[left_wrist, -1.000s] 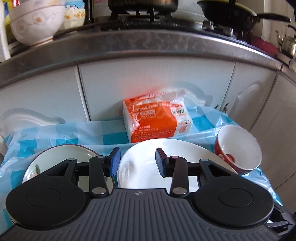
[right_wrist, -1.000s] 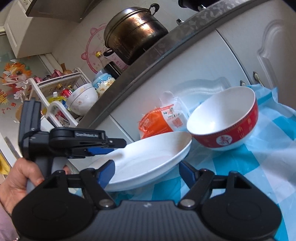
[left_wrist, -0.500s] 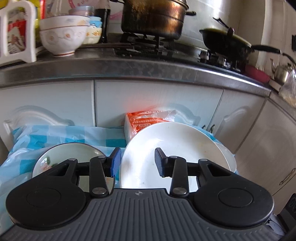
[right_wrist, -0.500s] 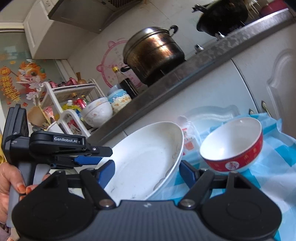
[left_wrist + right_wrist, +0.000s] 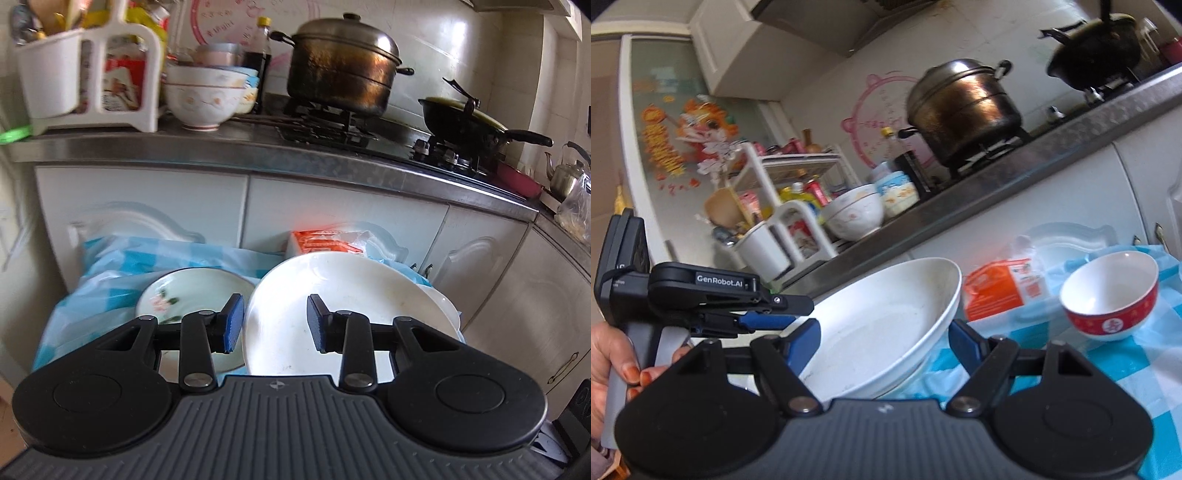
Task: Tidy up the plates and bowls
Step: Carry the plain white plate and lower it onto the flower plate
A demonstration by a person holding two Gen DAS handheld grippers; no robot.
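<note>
left gripper (image 5: pixel 275 320) low in frame, jaws closing, blue pads either side of the near rim of a big white plate (image 5: pixel 343 306); can't tell if pads touch it. plate sits tilted over another white plate (image 5: pixel 445 306) w/ only its edge showing at right. small green-ish floral plate (image 5: pixel 184 295) just left, on blue check cloth (image 5: pixel 110 273). orange packet (image 5: pixel 325 242) behind, against white cabinet doors (image 5: pixel 332 210). up on counter: steel pot (image 5: pixel 343 70), black wok (image 5: pixel 465 122), patterned bowl (image 5: pixel 205 98), white rack (image 5: pixel 88 74), kettle (image 5: pixel 565 173) far right.
</note>
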